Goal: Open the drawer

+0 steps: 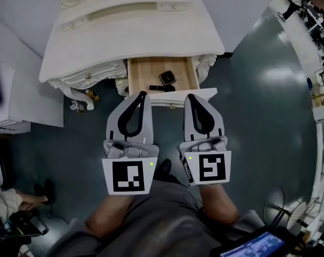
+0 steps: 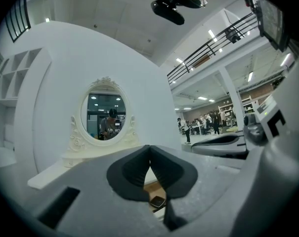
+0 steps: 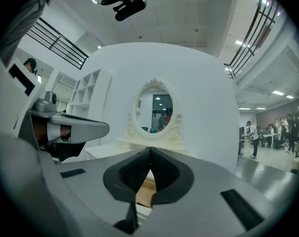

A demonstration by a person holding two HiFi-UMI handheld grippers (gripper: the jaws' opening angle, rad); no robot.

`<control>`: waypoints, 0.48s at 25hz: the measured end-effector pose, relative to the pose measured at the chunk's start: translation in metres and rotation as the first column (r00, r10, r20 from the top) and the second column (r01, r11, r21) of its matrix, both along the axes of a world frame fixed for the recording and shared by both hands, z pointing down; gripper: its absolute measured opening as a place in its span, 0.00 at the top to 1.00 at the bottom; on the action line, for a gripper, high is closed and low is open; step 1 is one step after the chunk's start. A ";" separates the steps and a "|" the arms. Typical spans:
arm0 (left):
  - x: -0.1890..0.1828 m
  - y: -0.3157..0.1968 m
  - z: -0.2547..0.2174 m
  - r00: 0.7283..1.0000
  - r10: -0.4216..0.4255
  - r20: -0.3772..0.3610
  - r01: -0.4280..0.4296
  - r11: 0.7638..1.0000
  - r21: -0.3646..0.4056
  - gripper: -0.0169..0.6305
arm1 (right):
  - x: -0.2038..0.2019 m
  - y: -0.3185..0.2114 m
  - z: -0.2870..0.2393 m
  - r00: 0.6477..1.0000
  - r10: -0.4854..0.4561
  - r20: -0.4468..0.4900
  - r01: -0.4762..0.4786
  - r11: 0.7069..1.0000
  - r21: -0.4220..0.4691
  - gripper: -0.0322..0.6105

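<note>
The middle drawer (image 1: 184, 96) of the white dressing table (image 1: 130, 39) is pulled out, its pale wood floor (image 1: 145, 71) showing. Inside lie a small dark square case (image 1: 167, 78) and a black stick-shaped item (image 1: 162, 88). My left gripper (image 1: 143, 93) hangs just in front of the drawer's left part, jaws shut with nothing between them. My right gripper (image 1: 190, 96) is level beside it, tips over the drawer front, shut and holding nothing. In the left gripper view the dark pads (image 2: 139, 169) meet, and the square case (image 2: 157, 201) shows below them. The right gripper view shows pads (image 3: 134, 174) closed too.
An oval mirror (image 2: 105, 115) in a carved white frame stands on the table's back against a white wall. A white shelf unit (image 1: 28, 98) stands left of the table. Dark green floor (image 1: 258, 106) spreads to the right. The person's legs (image 1: 167, 218) are directly below the grippers.
</note>
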State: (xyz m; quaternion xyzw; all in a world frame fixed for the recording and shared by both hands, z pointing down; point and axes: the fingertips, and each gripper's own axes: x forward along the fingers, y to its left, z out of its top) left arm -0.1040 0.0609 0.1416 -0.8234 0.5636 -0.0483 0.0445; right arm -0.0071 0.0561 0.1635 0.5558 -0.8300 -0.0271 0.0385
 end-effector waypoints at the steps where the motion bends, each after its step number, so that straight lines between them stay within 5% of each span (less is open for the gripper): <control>1: 0.000 0.000 0.000 1.000 0.001 0.000 -0.001 1.000 0.000 0.95 | 0.000 0.000 0.000 1.000 0.000 0.000 0.000 1.000 0.000 0.93; 12: 0.008 -0.004 -0.003 1.000 0.011 0.011 -0.011 1.000 0.006 0.95 | 0.005 -0.003 0.000 1.000 0.004 -0.003 -0.004 1.000 -0.002 0.93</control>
